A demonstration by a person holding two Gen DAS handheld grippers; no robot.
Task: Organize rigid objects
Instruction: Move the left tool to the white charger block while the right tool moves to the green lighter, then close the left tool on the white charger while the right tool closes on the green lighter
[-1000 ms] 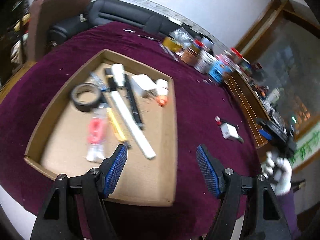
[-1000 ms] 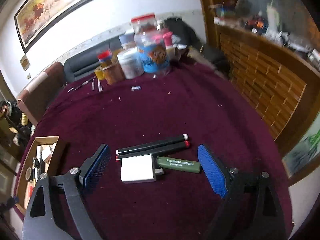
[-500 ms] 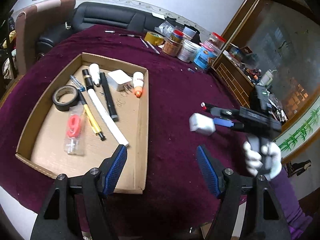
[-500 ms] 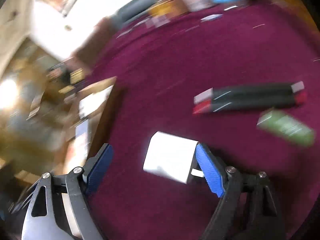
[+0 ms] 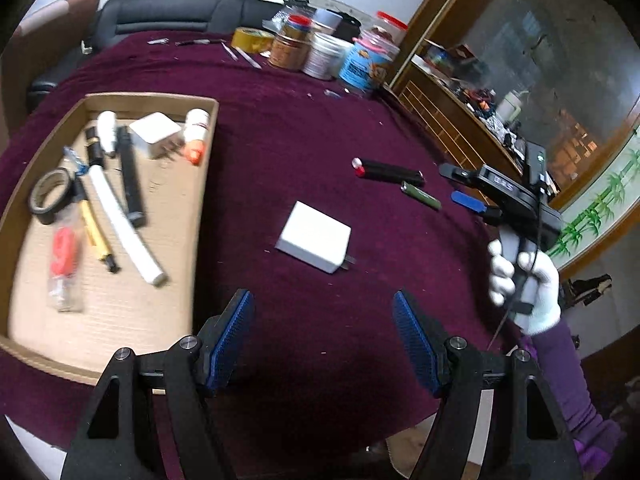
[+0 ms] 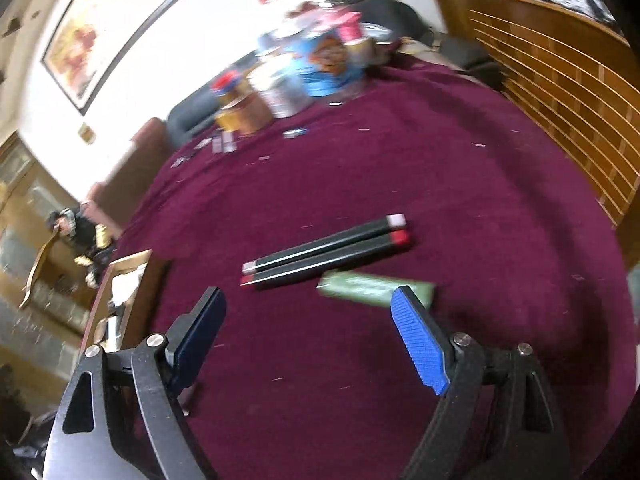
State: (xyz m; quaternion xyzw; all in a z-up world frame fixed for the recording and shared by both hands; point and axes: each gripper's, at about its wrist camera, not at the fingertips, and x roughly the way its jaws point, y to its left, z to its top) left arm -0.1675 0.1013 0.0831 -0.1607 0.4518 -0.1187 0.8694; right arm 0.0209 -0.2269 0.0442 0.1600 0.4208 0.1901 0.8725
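On the maroon tabletop (image 5: 280, 152) just right of the cardboard tray (image 5: 202, 200), the white charger (image 5: 314, 236) lies loose between both wide-open, empty grippers (image 5: 322, 332) (image 6: 308, 328); judged risk: its smooth faces slipping from the fingers (image 5: 232, 336).

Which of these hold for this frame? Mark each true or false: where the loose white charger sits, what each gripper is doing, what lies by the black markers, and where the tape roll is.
1. The white charger lies inside the cardboard tray. False: it lies on the purple tablecloth, right of the tray.
2. The left gripper is open and empty. True.
3. The right gripper is shut on the charger. False: it is open and holds nothing.
4. A green cylinder lies beside two black markers. True.
5. The black tape roll is in the tray. True.
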